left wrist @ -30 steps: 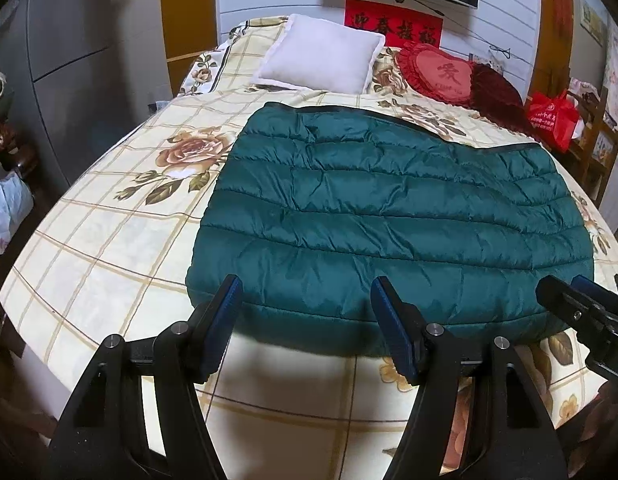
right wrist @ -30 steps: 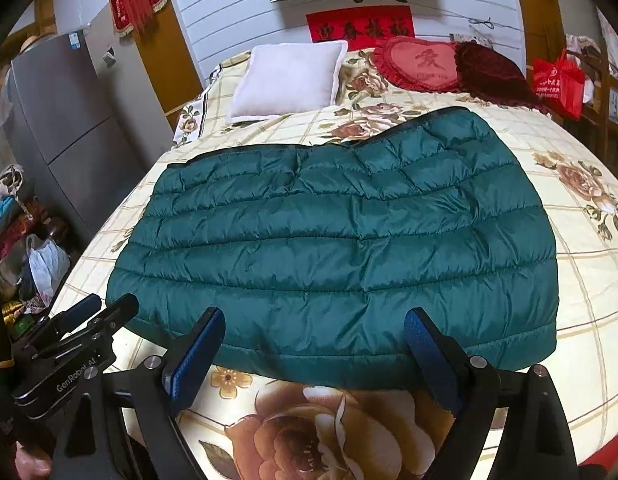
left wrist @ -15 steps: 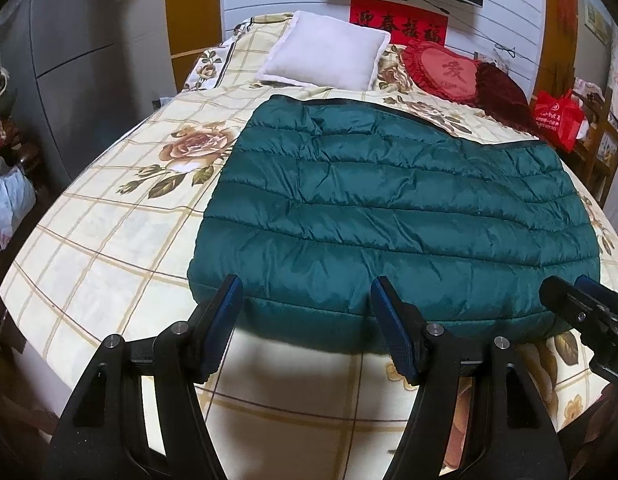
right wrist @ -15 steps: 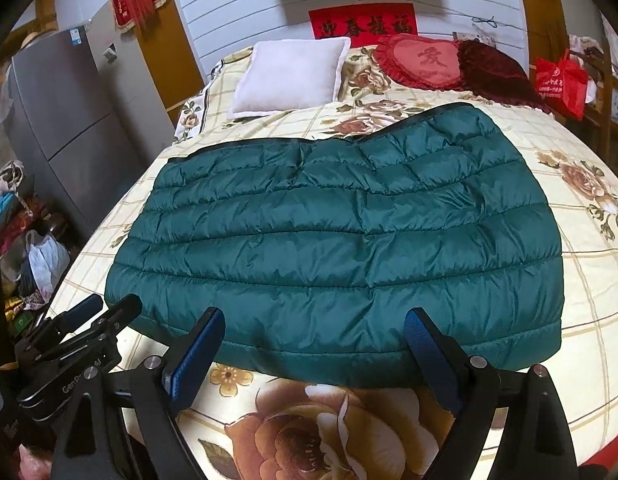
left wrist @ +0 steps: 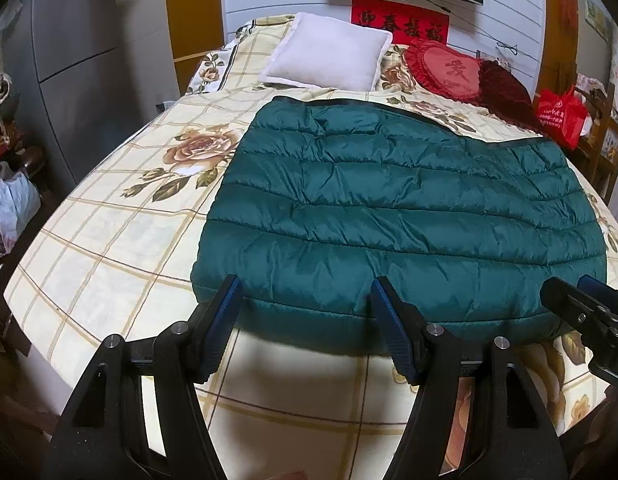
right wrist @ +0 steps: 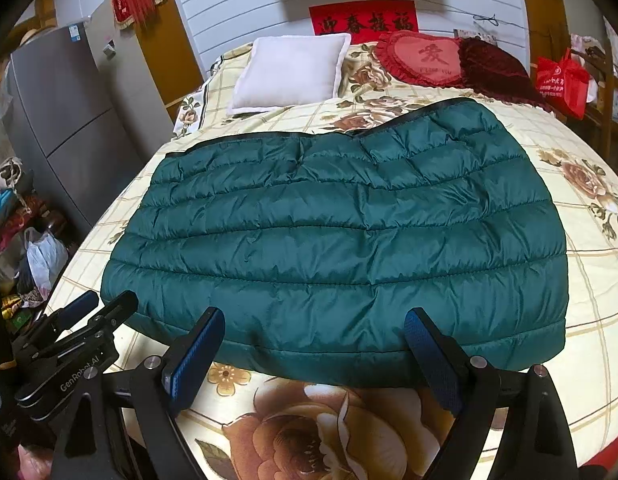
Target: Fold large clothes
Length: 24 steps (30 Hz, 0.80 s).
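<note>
Quilted green down garment (left wrist: 397, 216) lies flat on the floral bedspread (left wrist: 109, 232), its near rounded edge toward you, its dark-bound edge toward the white pillow (left wrist: 329, 54). You hold the left gripper (left wrist: 307, 320) just short of that near edge, jaws wide apart and gripping nothing; the right gripper (right wrist: 313, 346) sits likewise further along the same edge, also spread and empty. Placing both along one edge suits lifting it evenly. No sleeves show, so the garment may already be folded into this slab, or may be laid out for another fold; you cannot tell which.
</note>
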Each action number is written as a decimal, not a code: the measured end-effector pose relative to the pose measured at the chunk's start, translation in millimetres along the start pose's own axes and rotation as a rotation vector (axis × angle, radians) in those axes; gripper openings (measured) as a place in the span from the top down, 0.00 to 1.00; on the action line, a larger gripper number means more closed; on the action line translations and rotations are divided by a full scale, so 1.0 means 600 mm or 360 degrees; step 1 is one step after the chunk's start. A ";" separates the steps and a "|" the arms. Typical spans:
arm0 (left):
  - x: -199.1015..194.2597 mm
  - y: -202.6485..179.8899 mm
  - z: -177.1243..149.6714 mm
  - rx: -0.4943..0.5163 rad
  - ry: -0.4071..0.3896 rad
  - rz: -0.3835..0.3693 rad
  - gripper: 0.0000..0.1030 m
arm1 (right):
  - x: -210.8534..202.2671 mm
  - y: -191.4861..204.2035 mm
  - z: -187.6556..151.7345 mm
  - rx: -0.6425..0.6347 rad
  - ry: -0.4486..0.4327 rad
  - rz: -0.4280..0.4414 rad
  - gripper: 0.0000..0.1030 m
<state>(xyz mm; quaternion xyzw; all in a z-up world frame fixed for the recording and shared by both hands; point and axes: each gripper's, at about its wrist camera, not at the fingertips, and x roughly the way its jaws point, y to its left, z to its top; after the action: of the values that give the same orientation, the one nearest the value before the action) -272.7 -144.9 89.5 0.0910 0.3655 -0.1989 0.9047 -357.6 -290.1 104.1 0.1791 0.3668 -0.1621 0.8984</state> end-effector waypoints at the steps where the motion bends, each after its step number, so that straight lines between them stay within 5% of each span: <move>1: 0.000 -0.001 0.000 0.0004 -0.0001 0.0001 0.35 | 0.000 0.000 0.000 0.0001 0.0001 0.0000 0.13; 24: 0.000 -0.019 -0.001 0.0053 -0.0002 0.0002 0.35 | 0.002 -0.003 -0.002 0.0003 0.0010 0.0009 0.13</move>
<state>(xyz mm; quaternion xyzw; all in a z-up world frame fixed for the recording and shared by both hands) -278.1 -154.7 88.9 0.1061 0.3616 -0.2043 0.9035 -358.4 -291.6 101.9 0.1816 0.3690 -0.1593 0.8975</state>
